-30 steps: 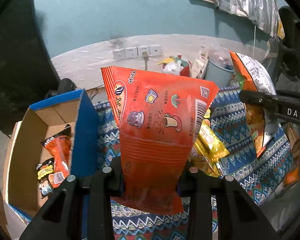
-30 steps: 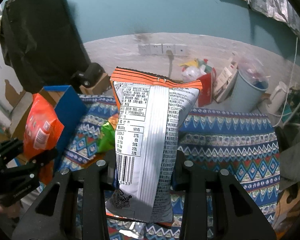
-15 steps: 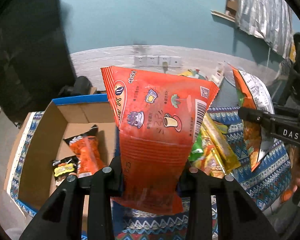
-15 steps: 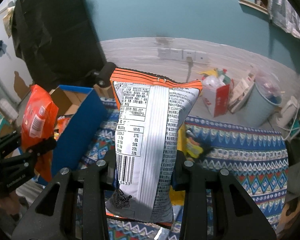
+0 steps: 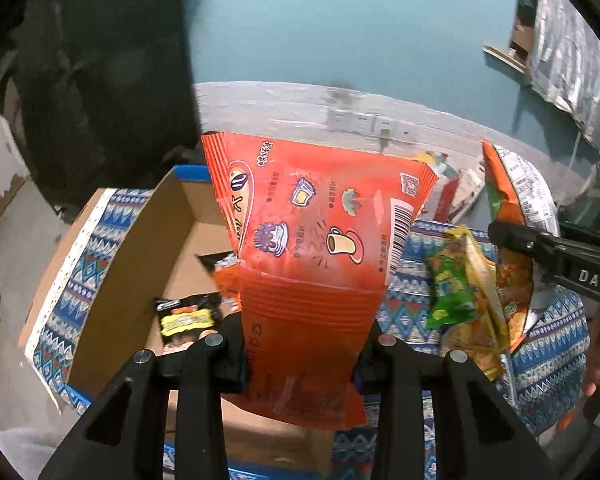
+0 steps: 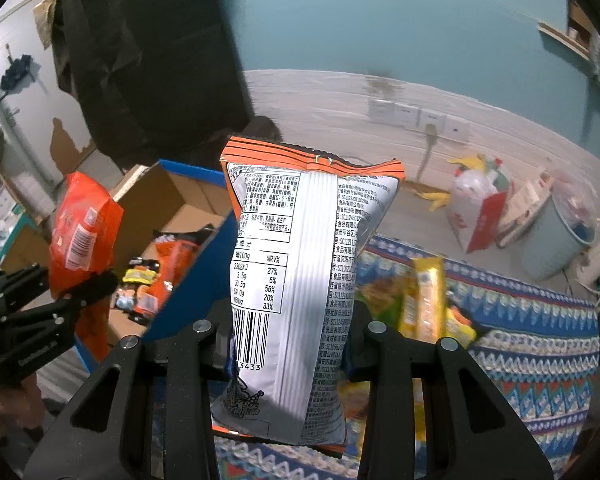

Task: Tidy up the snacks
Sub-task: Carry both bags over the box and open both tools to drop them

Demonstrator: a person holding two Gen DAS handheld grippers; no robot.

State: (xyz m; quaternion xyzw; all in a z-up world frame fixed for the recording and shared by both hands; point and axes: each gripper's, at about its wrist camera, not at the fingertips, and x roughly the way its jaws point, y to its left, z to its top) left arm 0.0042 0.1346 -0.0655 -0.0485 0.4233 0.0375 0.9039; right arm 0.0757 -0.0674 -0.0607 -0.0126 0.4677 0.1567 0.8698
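My left gripper (image 5: 302, 354) is shut on an orange-red snack bag (image 5: 316, 248), held upright over the open cardboard box (image 5: 112, 280) with blue flaps. Small snack packets (image 5: 186, 316) lie inside the box. My right gripper (image 6: 286, 346) is shut on a silver-backed chip bag with an orange top (image 6: 296, 280), held upright just right of the box's blue flap (image 6: 196, 276). The left wrist view shows the right gripper (image 5: 560, 256) and its chip bag (image 5: 516, 208) at the right edge. The left gripper (image 6: 44, 312) with the orange-red bag (image 6: 84, 232) shows at the left of the right wrist view.
Green and yellow snack packs (image 5: 464, 292) lie in a pile on the patterned blue cloth (image 6: 532, 344) right of the box. Behind stand a red-and-white bag (image 6: 480, 208), a pale blue bin (image 6: 560, 240), wall sockets (image 6: 416, 116) and a dark black sheet (image 6: 148, 52).
Both grippers have swung left with their bags. The box now lies below the left gripper and closer to the right one; both grips are unchanged.
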